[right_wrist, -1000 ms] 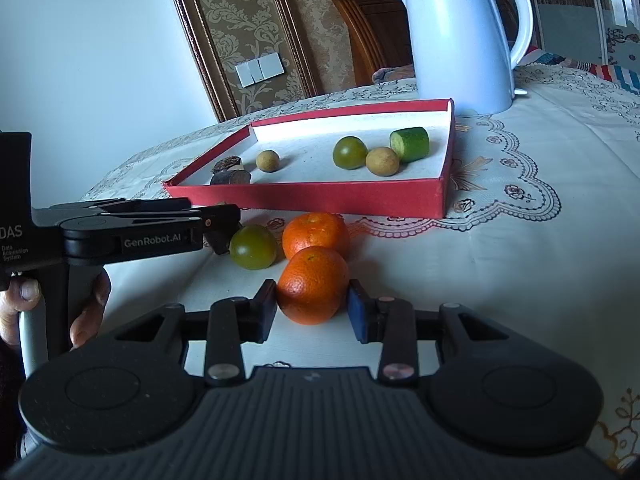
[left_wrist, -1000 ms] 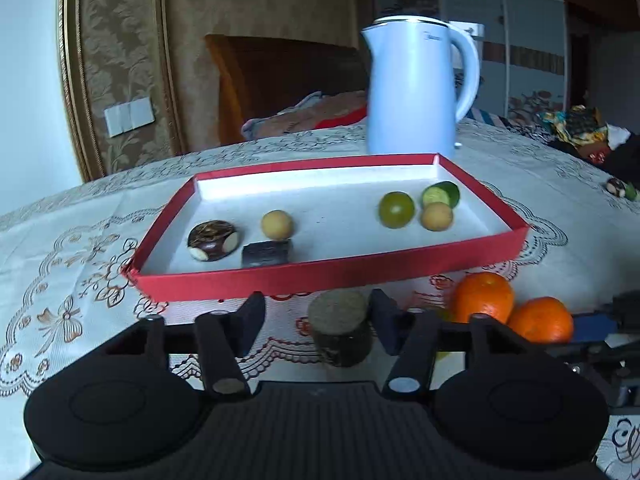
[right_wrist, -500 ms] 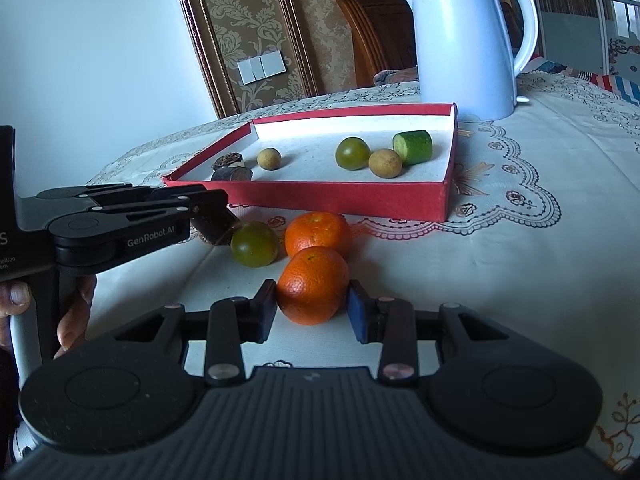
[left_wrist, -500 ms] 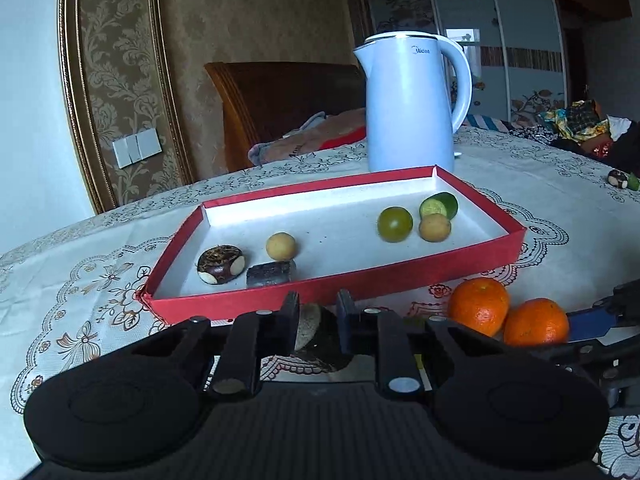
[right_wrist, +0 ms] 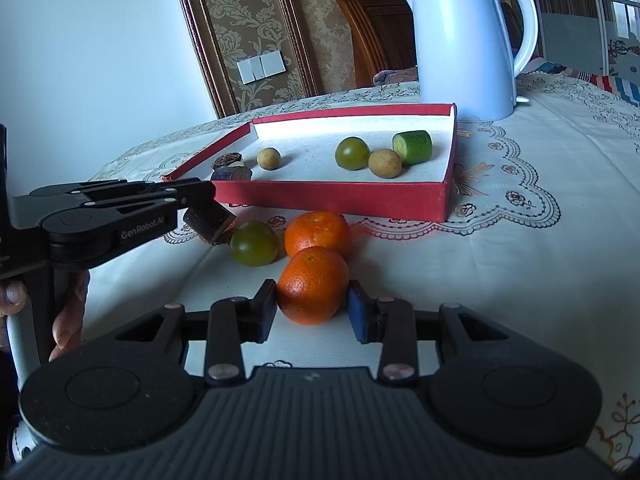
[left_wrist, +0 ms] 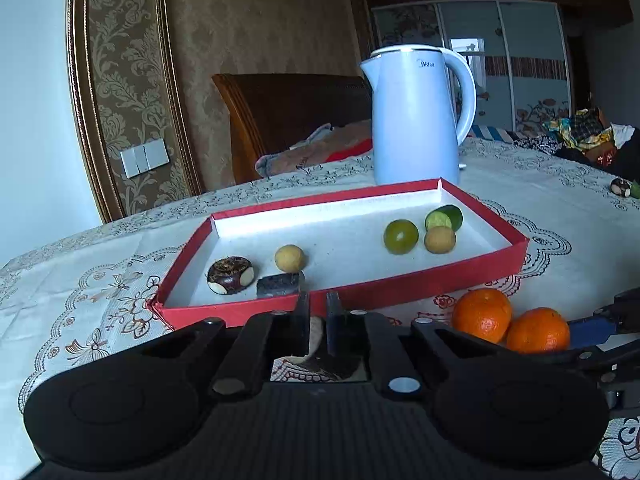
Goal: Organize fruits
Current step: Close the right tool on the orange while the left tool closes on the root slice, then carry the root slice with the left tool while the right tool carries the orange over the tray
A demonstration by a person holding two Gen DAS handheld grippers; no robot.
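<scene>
A red tray [left_wrist: 400, 292] [right_wrist: 336, 200] holds several small fruits: a green lime [left_wrist: 401, 237], a cucumber piece [left_wrist: 444, 218], yellow balls and dark pieces. My left gripper [left_wrist: 318, 326] has nearly closed; in the right wrist view it [right_wrist: 208, 204] is shut on a dark brown piece [right_wrist: 210, 222], lifted just before the tray's front wall. My right gripper [right_wrist: 312, 308] has its pads against the sides of an orange [right_wrist: 313, 284] on the table. A second orange [right_wrist: 318, 232] and a green fruit [right_wrist: 254, 243] lie behind it.
A white kettle [left_wrist: 416, 116] [right_wrist: 468, 36] stands behind the tray on the lace tablecloth. A wooden headboard and a papered wall lie beyond. A small dark fruit [left_wrist: 620, 188] lies far right on the cloth.
My left gripper closed on the dark piece and lifted it off the cloth toward the tray. The right gripper stayed around the orange.
</scene>
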